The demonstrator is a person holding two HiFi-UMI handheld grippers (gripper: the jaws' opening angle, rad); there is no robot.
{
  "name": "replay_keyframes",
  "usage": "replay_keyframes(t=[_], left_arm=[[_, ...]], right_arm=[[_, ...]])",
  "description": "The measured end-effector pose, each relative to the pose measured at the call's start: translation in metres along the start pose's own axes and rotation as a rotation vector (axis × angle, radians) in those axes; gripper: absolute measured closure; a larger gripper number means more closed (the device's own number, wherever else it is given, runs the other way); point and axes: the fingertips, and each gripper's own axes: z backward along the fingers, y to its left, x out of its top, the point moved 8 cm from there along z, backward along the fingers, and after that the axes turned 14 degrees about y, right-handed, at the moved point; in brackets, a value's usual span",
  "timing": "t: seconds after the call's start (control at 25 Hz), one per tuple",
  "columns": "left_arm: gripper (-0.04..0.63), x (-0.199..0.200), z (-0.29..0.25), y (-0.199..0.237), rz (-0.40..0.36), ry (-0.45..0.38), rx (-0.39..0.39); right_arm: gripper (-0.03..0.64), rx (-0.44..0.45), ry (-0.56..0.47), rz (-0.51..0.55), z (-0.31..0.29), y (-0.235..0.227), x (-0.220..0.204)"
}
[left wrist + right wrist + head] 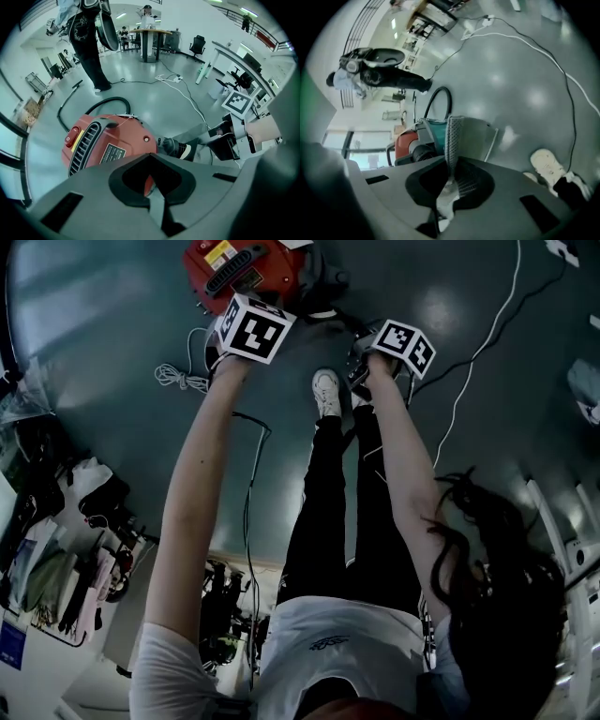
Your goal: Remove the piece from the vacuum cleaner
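**A:** Grey, with a mesh edge: what is that in your fingers?

**B:** That is the piece. The fingers of my right gripper are pinched on its lower end. It stands up out of them edge-on to the camera, and a flat grey panel spreads to the right behind the mesh strip.

**A:** And the other side?

**B:** The fingers of my left gripper are pressed together, tip to tip. A sliver of red shows through the opening behind them. I can't quite tell whether they touch the shell there, but nothing sits between them.

**A:** Where is the piece relative to the machine?

**B:** It is just beside the red vacuum cleaner, on its right. In the right gripper view the red body, a black socket and a teal part crowd in close behind the mesh strip. The machine itself sits on the floor right below my left gripper, with its ribbed vent and red switch turned upward.

**A:** Further out?

**B:** In the head view my white shoe is between my two arms. A coil of white cable lies on the floor left of my left gripper. The left gripper view shows a person in dark trousers standing well beyond the vacuum cleaner, and an office chair far back.
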Motion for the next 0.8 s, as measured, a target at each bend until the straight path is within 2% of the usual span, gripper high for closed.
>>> replay_keyframes(t=[0.08, 0.12, 0.32, 0.4, 0.44, 0.56, 0.6, 0.8], left_arm=[[0.591, -0.002, -0.002, 0.001, -0.004, -0.001, 0.010], [0.591, -0.002, -0.003, 0.000, -0.005, 0.000, 0.010], [0.591, -0.002, 0.004, 0.001, 0.003, -0.024, 0.000], [0.591, -0.003, 0.006, 0.001, 0.020, -0.024, -0.004], [0.591, -0.003, 0.005, 0.000, 0.024, -0.020, -0.011], [0.591, -0.001, 0.003, 0.002, 0.016, -0.013, -0.026], [0.591, -0.001, 0.002, 0.002, 0.009, -0.017, -0.021], [0.591, -0.003, 0.001, 0.002, 0.017, -0.047, -0.009]], right_arm=[[0.589, 0.065, 0.000, -0.076, -0.006, -0.010, 0.001], [0.589, 0.058, 0.012, -0.061, -0.005, -0.013, 0.006], [0.589, -0.188, 0.126, 0.311, 0.005, 0.020, 0.040], [0.589, -0.222, 0.140, 0.372, 0.006, 0.025, 0.033], [0.589, -0.211, 0.132, 0.359, 0.009, 0.020, 0.026], [0.589, -0.094, 0.073, 0.180, 0.011, 0.001, 0.006], [0.589, -0.081, 0.065, 0.157, 0.010, -0.002, 0.003], [0.589, -0.206, 0.080, 0.365, 0.008, 0.011, 0.002]])
